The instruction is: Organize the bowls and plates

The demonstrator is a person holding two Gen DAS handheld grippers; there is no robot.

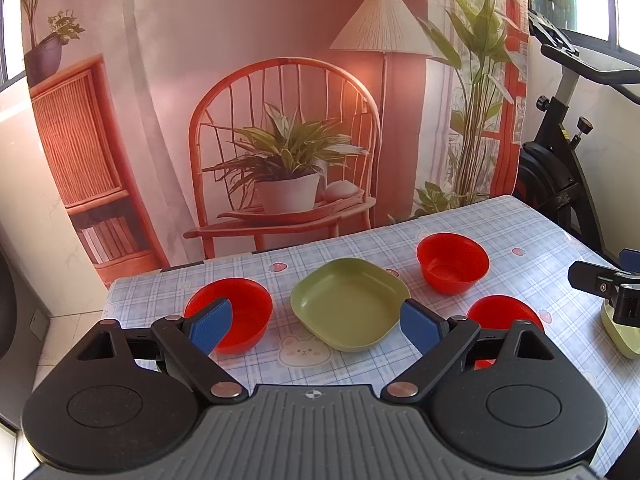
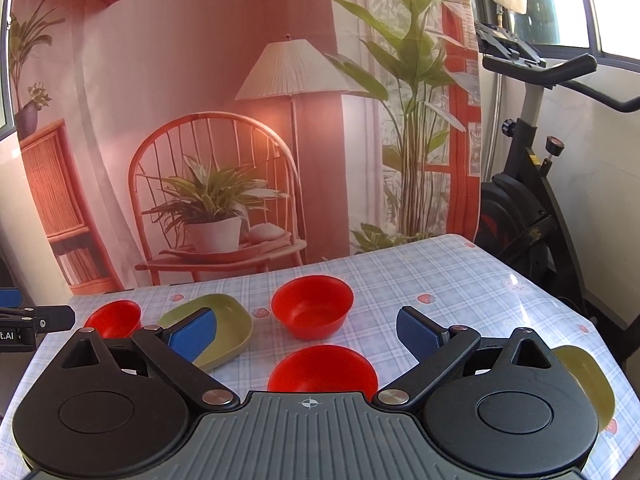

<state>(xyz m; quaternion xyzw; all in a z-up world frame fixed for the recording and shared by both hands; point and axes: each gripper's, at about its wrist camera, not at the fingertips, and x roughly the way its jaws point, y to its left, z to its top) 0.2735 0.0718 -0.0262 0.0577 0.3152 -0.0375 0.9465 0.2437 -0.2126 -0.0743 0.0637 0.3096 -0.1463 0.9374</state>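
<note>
Three red bowls and two green plates sit on the checked tablecloth. In the left wrist view my left gripper is open and empty above the table, with a green square plate between its fingers, a red bowl at left, another red bowl far right and a third red bowl near right. The right gripper shows at the right edge over a second green plate. In the right wrist view my right gripper is open and empty above a near red bowl, with a second green plate at right.
An exercise bike stands beyond the table's right edge. A printed backdrop hangs behind the table's far edge. The table's left edge drops to a tiled floor. The other gripper shows at the right wrist view's left edge.
</note>
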